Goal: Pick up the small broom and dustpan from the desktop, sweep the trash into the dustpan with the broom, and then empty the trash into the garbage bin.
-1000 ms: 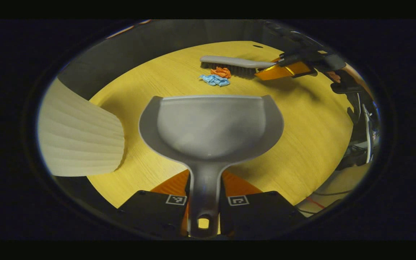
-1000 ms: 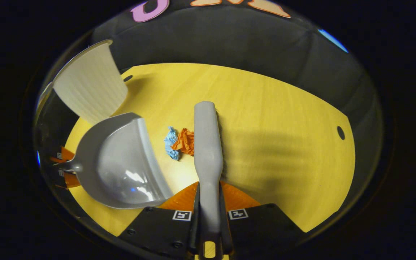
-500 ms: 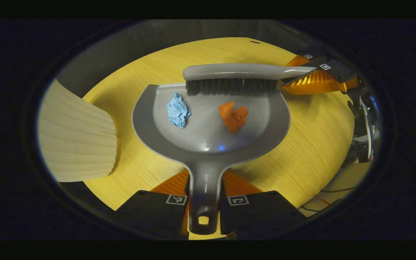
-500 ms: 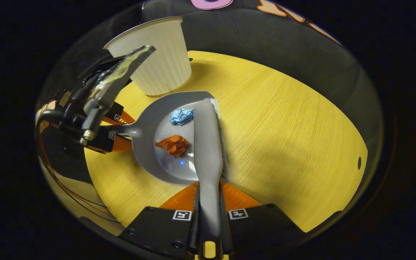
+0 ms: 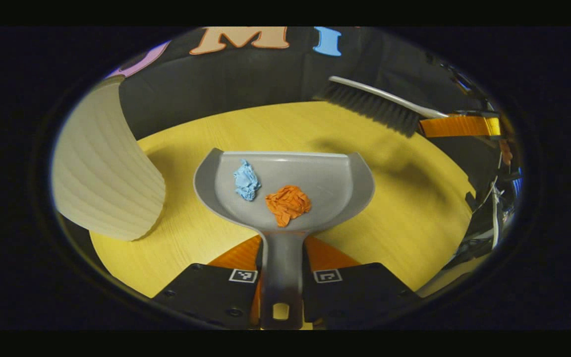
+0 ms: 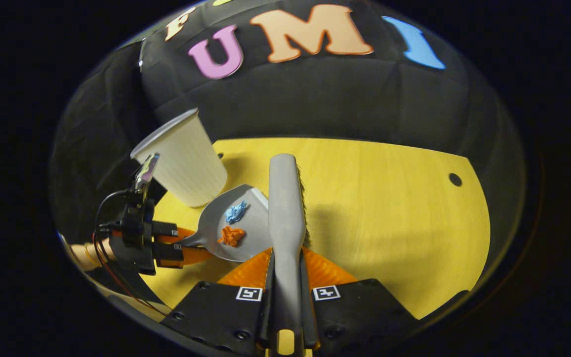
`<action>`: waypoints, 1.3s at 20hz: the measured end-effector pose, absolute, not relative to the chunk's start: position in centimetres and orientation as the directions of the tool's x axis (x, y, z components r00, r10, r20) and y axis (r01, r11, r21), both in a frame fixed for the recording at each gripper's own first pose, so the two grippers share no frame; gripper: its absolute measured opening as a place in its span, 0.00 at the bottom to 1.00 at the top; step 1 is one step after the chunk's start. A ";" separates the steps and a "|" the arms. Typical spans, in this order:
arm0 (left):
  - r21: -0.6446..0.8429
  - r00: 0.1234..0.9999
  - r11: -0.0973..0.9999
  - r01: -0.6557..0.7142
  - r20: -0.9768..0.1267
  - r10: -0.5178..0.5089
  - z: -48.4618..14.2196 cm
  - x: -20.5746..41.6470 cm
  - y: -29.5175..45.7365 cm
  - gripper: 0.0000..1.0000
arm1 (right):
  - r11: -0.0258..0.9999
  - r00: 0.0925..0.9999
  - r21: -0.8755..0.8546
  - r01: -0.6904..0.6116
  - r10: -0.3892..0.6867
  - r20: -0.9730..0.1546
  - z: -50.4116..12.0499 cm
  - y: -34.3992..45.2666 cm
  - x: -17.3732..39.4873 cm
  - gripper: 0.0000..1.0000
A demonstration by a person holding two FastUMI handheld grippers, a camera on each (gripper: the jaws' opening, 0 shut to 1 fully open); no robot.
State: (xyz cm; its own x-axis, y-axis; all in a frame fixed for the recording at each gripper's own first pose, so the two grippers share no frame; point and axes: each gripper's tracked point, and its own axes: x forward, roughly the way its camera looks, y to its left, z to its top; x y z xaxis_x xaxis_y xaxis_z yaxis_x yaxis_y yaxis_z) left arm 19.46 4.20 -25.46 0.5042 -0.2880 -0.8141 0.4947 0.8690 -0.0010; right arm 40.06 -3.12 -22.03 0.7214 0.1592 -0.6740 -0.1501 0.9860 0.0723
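left gripper (image 5: pixel 281 277) clamped on dustpan (image 5: pixel 315 183) handle, above worktop (image 5: pixel 414 208) | blue scrap (image 5: pixel 246 179) and orange scrap (image 5: pixel 288 203) in pan | right gripper (image 6: pixel 285 297) clamped on broom (image 6: pixel 285 198), raised | ribbed bin (image 5: pixel 102 168) beside dustpan

The dustpan (image 5: pixel 315 183) is plain grey, and in it lie a light blue paper wad (image 5: pixel 246 180) and an orange wad (image 5: pixel 288 204). The broom (image 6: pixel 285 208) has a grey back and dark, near-black bristles (image 5: pixel 370 107). The bin (image 5: pixel 102 168) is off-white with fine ribbed lines. The desk (image 6: pixel 389 198) is yellow wood with a faint grain. Both grippers are black with orange fingers (image 5: pixel 236 255) and small black-and-white square tags (image 6: pixel 249 294).
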 end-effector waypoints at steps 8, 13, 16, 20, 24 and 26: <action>-0.052 0.623 0.899 0.434 -0.704 -0.342 -16.5 17.7 3.5 0.27 | 0.984 0.773 0.176 -0.031 0.135 -0.619 -22.6 -15.4 30.1 0.22; -0.027 0.711 0.948 0.318 -0.654 -0.257 -8.9 18.1 6.5 0.27 | 0.977 0.725 0.191 -0.094 0.198 -0.659 -23.9 -16.3 23.3 0.22; 0.054 0.742 0.974 0.220 -0.658 -0.131 -4.2 18.3 9.8 0.26 | 0.965 0.701 0.229 -0.129 0.252 -0.667 -24.9 -15.0 21.4 0.22; 0.239 0.723 0.965 0.105 -0.685 0.091 -0.8 20.4 16.8 0.25 | 0.953 0.686 0.259 -0.157 0.293 -0.665 -26.3 -12.1 20.9 0.21; 0.413 0.640 0.906 0.092 -0.721 0.264 -0.6 19.8 17.9 0.26 | 0.949 0.694 0.289 -0.126 0.292 -0.658 -27.2 -9.5 21.6 0.22; 0.463 0.600 0.877 0.128 -0.740 0.303 -0.4 20.0 17.9 0.27 | 0.952 0.698 0.287 -0.104 0.275 -0.661 -27.5 -8.8 21.7 0.22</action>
